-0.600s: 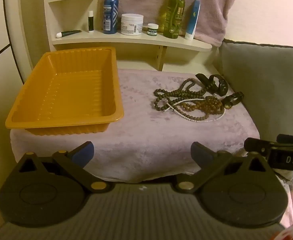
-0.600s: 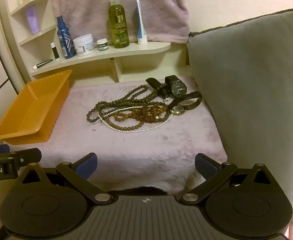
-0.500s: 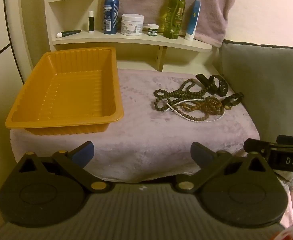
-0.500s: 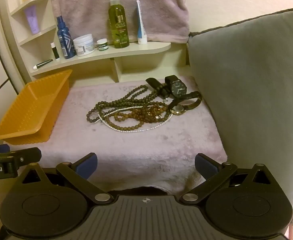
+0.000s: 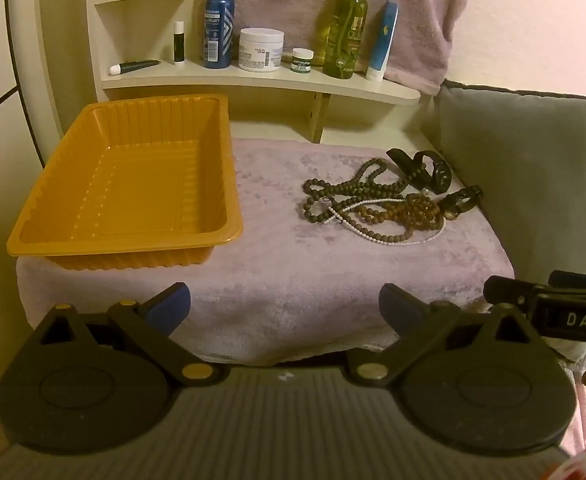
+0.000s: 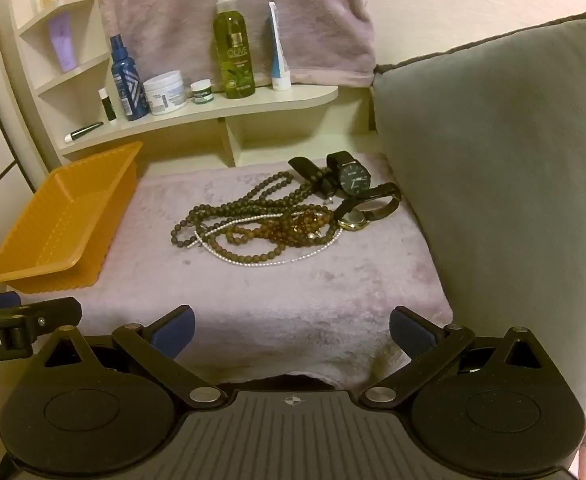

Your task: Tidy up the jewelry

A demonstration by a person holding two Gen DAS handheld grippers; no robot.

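A tangled pile of bead necklaces [image 6: 253, 224] lies on the mauve cloth, with a thin white bead strand among dark and brown beads; it also shows in the left wrist view [image 5: 373, 208]. A black watch [image 6: 353, 178] and a gold-faced watch [image 6: 367, 210] lie at the pile's right. An empty orange tray [image 5: 133, 184] sits at the left; it also shows in the right wrist view [image 6: 61, 220]. My left gripper [image 5: 285, 308] is open and empty at the cloth's front edge. My right gripper [image 6: 291, 328] is open and empty, well short of the pile.
A cream shelf [image 5: 253, 80] at the back carries bottles, jars and tubes. A grey cushion [image 6: 505, 180] stands along the right side. A towel [image 6: 233, 8] hangs behind the shelf. Each gripper's body shows at the edge of the other's view.
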